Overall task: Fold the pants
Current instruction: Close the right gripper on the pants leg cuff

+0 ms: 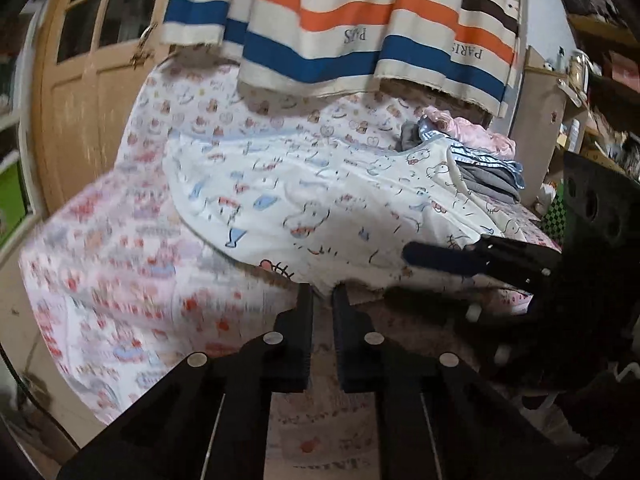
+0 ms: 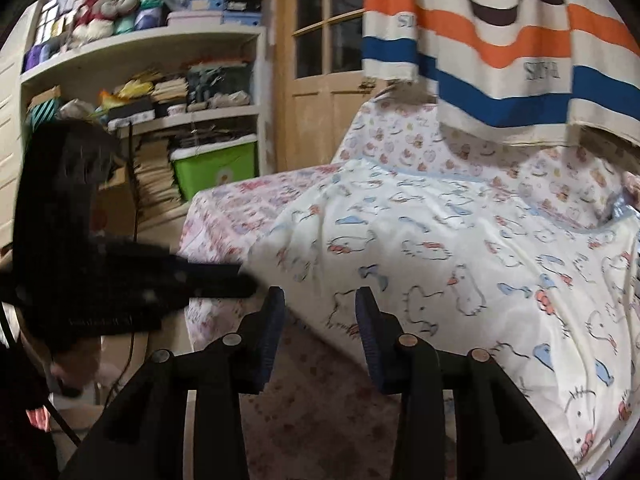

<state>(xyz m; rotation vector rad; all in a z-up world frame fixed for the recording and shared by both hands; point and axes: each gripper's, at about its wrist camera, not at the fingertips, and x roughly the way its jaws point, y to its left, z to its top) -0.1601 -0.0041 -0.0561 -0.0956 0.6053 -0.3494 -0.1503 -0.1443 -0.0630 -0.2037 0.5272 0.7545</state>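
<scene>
Our left gripper (image 1: 322, 294) pinched pants (image 1: 304, 200) edge; right gripper (image 2: 320, 300) fingers apart, empty. Risk we judged: thin grip, hem slips out.

Bed (image 1: 120, 280) under pink-print sheet, white cartoon-print pants (image 1: 304, 200) and clothes pile (image 1: 480, 160) on top.

The left wrist view looks forward along the left gripper (image 1: 322, 294), low over the near edge of the bed (image 1: 120, 280), close to the white cartoon-print pants (image 1: 304, 196). It faces the striped cloth (image 1: 344, 28) hanging behind, with the wooden door (image 1: 92, 80) to the left. The right wrist view sits just beside it, along the right gripper (image 2: 320, 300), facing the same way but turned more toward the shelves (image 2: 160, 80). Both share the pants (image 2: 460, 256), bed, striped cloth and door, and each catches the other gripper at its edge.
</scene>
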